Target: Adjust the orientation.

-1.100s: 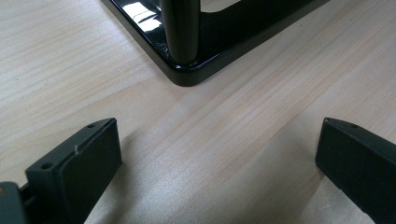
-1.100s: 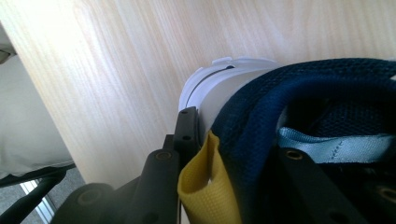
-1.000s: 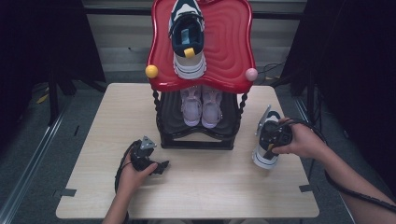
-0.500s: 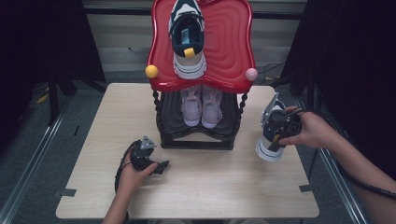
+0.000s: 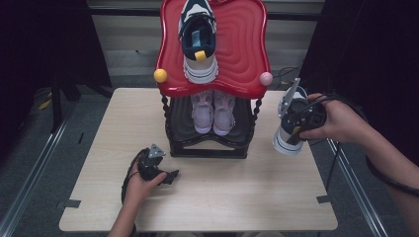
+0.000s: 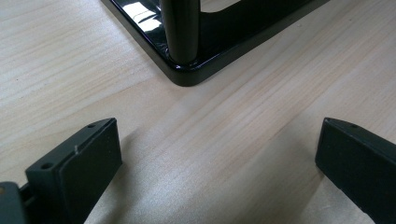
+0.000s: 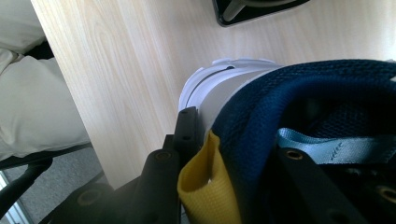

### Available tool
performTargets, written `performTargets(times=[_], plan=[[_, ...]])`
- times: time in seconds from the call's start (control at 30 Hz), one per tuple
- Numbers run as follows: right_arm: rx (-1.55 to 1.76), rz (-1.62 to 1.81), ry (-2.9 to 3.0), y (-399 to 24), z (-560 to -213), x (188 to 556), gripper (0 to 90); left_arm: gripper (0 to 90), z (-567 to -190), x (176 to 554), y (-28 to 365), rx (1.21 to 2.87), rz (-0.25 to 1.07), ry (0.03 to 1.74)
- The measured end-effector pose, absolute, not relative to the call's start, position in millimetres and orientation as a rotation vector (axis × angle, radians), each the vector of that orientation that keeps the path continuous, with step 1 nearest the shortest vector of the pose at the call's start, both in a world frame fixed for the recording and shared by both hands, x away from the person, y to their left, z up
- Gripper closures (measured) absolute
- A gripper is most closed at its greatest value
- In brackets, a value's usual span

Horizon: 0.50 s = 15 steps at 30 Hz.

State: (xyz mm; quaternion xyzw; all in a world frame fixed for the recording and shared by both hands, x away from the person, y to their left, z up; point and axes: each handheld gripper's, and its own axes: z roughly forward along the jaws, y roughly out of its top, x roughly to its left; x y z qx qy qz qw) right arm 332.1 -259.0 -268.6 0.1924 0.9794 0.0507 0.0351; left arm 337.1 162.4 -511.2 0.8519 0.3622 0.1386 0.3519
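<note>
The right gripper (image 5: 291, 129) clamps a white-and-navy sneaker (image 5: 289, 138) by its heel collar, toe hanging toward six o'clock above the wooden table (image 5: 237, 197).

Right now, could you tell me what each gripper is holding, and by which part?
The right gripper holds a sneaker by its heel collar, beside the yellow tab. The left gripper holds nothing.

Lab: bare table (image 5: 207, 197), dark drapes (image 5: 44, 44)

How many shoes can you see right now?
4: one navy-white sneaker on the red top shelf, two pink shoes side by side on the lower shelf, one sneaker in the right gripper.
</note>
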Motion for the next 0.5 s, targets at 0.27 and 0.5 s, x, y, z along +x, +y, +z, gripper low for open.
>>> performTargets(times=[0.27,0.5], plan=[[0.546,0.146,2.971,-255.0,-240.7,331.2,71.0,0.0,-511.2,337.1,162.3,2.204,0.359,0.938],[0.525,0.117,2.945,-249.2,-217.8,329.5,71.0,0.0,-511.0,337.3,162.7,2.211,0.360,0.933]])
